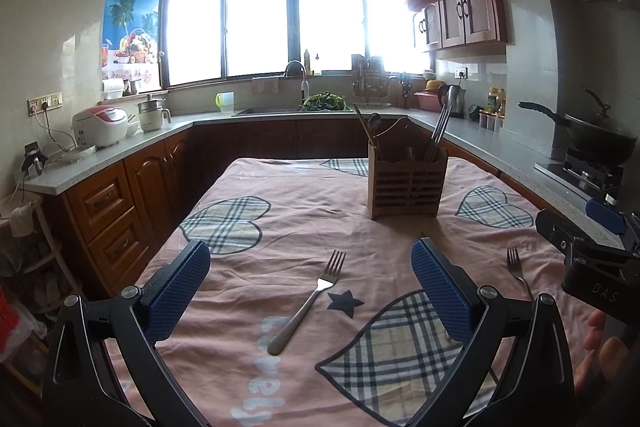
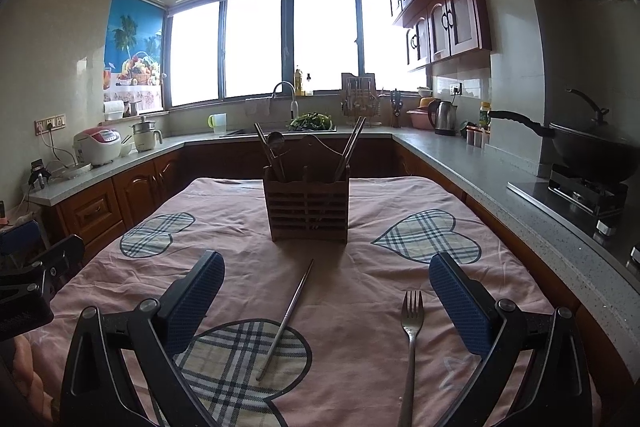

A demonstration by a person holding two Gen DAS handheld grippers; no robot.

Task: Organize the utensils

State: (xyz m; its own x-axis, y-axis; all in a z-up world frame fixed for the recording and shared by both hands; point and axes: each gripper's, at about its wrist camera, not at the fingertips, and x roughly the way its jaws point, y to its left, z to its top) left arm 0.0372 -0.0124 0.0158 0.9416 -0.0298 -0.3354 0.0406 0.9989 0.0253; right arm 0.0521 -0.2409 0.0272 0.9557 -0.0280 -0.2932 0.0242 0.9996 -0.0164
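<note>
A wooden utensil holder (image 1: pixel 406 183) (image 2: pixel 308 207) stands upright on the pink tablecloth (image 1: pixel 304 215) (image 2: pixel 360 267), with a ladle and chopsticks in it. One steel fork (image 1: pixel 308 301) lies flat between the fingers of my left gripper (image 1: pixel 312 287), which hovers open and holds nothing. A second fork (image 1: pixel 518 271) (image 2: pixel 412 339) lies further right, just inside the right finger of my right gripper (image 2: pixel 328 303). That gripper is open and empty too. A single metal chopstick (image 2: pixel 286 319) lies slanted between its fingers. The right gripper's body (image 1: pixel 588 255) shows at the edge of the left wrist view.
Grey counters run around the table on three sides. A wok (image 2: pixel 592 147) on a stove is on the right, with a kettle (image 2: pixel 444 117) further back. A rice cooker (image 1: pixel 104 125) stands on the left counter and a sink (image 2: pixel 280 131) under the window.
</note>
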